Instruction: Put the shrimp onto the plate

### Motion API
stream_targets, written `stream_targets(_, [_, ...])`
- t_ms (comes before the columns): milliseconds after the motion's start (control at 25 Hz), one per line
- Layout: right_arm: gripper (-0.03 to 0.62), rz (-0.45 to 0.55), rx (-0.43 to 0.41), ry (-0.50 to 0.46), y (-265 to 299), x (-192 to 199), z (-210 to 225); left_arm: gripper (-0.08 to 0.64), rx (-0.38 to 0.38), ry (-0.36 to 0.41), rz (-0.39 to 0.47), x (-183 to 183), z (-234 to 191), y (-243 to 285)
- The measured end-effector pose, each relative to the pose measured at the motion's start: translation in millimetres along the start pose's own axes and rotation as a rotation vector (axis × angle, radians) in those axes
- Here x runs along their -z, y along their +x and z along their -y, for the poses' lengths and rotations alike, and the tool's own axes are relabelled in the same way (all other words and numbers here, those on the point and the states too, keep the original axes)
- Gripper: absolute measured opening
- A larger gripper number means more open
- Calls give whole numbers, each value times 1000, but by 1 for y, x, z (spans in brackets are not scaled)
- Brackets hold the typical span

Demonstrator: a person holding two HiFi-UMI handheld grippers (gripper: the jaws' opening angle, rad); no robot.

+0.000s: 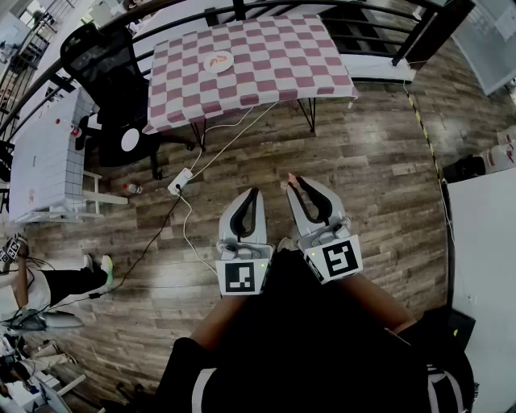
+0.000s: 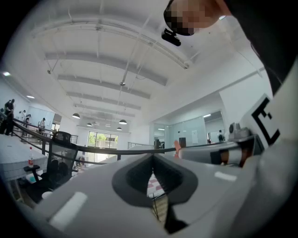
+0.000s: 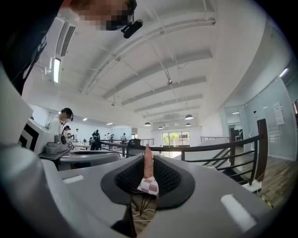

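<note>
I hold both grippers close to my body, above a wooden floor. My right gripper [image 1: 293, 182] is shut on a slim pink shrimp [image 3: 148, 163], whose tip pokes out past the fingertips [image 1: 291, 177]. Just to its left, my left gripper [image 1: 255, 192] is shut with nothing in it. A white plate [image 1: 218, 61] with something orange on it lies on the checkered table [image 1: 274, 73] far ahead, well away from both grippers. In the left gripper view, the right gripper and the shrimp tip [image 2: 177, 148] show off to the right.
A black office chair [image 1: 105, 60] stands left of the checkered table. A white power strip [image 1: 179, 181] and its cables lie on the floor ahead. A dark railing [image 1: 322, 10] runs behind the table. White tables stand at the left [image 1: 40, 153] and right [image 1: 488, 266].
</note>
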State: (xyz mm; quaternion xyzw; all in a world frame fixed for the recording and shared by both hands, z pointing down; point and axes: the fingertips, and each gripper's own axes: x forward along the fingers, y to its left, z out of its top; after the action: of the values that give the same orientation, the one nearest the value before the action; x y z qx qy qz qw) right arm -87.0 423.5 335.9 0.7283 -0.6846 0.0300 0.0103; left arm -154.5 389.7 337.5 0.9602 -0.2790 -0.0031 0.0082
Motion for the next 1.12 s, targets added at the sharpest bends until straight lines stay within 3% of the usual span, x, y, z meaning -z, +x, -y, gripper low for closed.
stream_targets(120, [61,18,-12,-9,-5,-4,0,9,5,0,7,-2,6,-1])
stream_targets(280, [63,55,-7,47,-13,-8,8,9,7,8,7,0,11,-1])
stream_targets(520, [64,53,-5,64,-27,-5,17,9,-20,17,78,-11,10,-3])
stream_targets(800, [63,44,4,66,-38,6,26,9,-96,14,23,-3,1,-14])
stream_targets(1120, [64,19,3,28,-34,16,29,9,-89,-2,32,1,-6,-6])
